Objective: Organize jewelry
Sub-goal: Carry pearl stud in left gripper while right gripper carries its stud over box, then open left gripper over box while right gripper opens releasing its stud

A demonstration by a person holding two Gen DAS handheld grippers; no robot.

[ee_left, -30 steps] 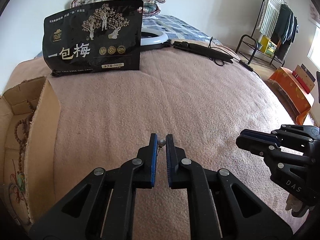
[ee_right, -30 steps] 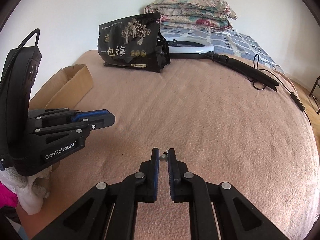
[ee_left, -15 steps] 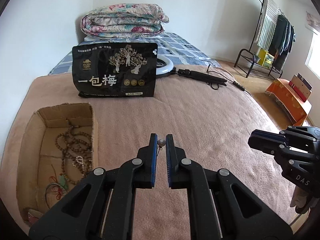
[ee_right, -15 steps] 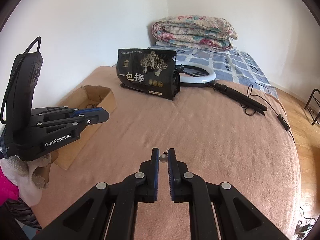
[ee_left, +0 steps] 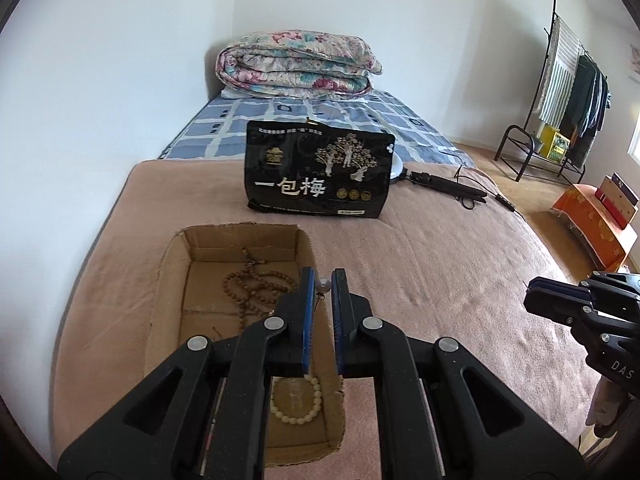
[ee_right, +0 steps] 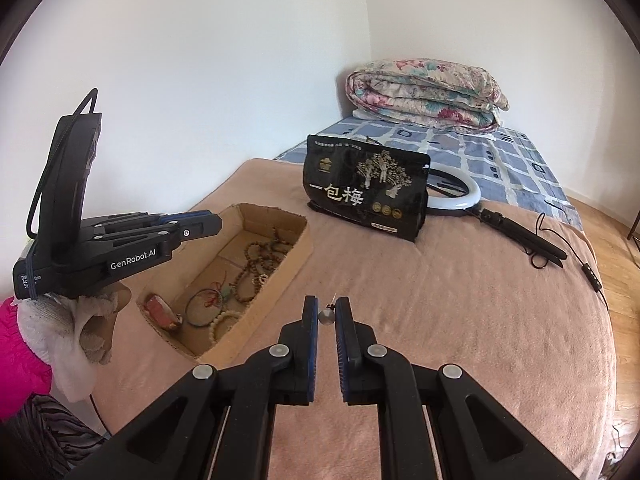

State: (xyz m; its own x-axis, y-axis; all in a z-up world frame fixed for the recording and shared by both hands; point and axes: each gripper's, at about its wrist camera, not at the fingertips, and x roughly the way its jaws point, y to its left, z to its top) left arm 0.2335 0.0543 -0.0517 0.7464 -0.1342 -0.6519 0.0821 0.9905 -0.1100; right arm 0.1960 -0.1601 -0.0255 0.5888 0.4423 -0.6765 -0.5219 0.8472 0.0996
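Note:
My left gripper (ee_left: 322, 286) is shut on a small pearl earring (ee_left: 323, 285) and hangs over the right side of an open cardboard box (ee_left: 168, 280). The box holds brown bead strands (ee_left: 256, 284) and a pale bead bracelet (ee_left: 296, 404). My right gripper (ee_right: 327, 315) is shut on a second pearl earring (ee_right: 327, 316), raised above the pink blanket, to the right of the box (ee_right: 296, 256). The left gripper also shows in the right wrist view (ee_right: 200, 228), above the box's left wall.
A black snack bag (ee_left: 318, 176) stands behind the box. A ring light (ee_right: 460, 196) with black stand and cable (ee_right: 528, 240) lies behind it. A folded quilt (ee_left: 296, 66) sits at the bed's head. A clothes rack (ee_left: 568, 92) and orange table (ee_left: 596, 224) stand at right.
Both grippers have risen and pulled back from the blanket, each holding its earring. The left gripper has swung left over the cardboard box.

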